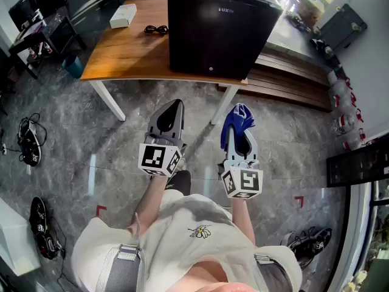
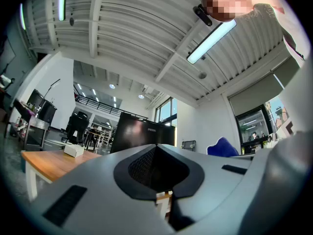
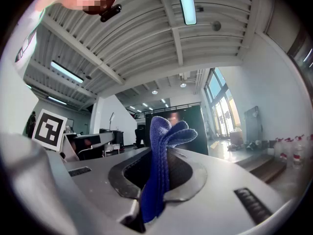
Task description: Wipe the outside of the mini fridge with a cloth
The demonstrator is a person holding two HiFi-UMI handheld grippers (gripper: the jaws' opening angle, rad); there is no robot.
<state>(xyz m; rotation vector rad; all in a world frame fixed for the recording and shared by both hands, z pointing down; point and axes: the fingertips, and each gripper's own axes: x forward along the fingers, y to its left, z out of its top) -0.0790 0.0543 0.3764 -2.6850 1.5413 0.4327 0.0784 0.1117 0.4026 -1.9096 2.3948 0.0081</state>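
Note:
The black mini fridge [image 1: 216, 29] stands on the right end of a wooden table [image 1: 127, 50], door side toward me. It shows as a dark box in the left gripper view [image 2: 142, 133] and behind the cloth in the right gripper view [image 3: 188, 126]. My right gripper [image 1: 239, 126] is shut on a blue cloth [image 1: 238, 121] whose folds stick up between the jaws [image 3: 164, 155]. My left gripper [image 1: 170, 117] is shut with nothing in it [image 2: 156, 153]. Both grippers hang over the floor, short of the table's front edge.
A white box [image 1: 123, 15] and a black cable [image 1: 157, 30] lie on the table left of the fridge. Stacked wooden boards [image 1: 292, 81] lie to the right. Shoes [image 1: 30, 145] sit on the grey floor at left, more at lower right [image 1: 310, 242]. Spray bottles [image 1: 346, 114] line the right wall.

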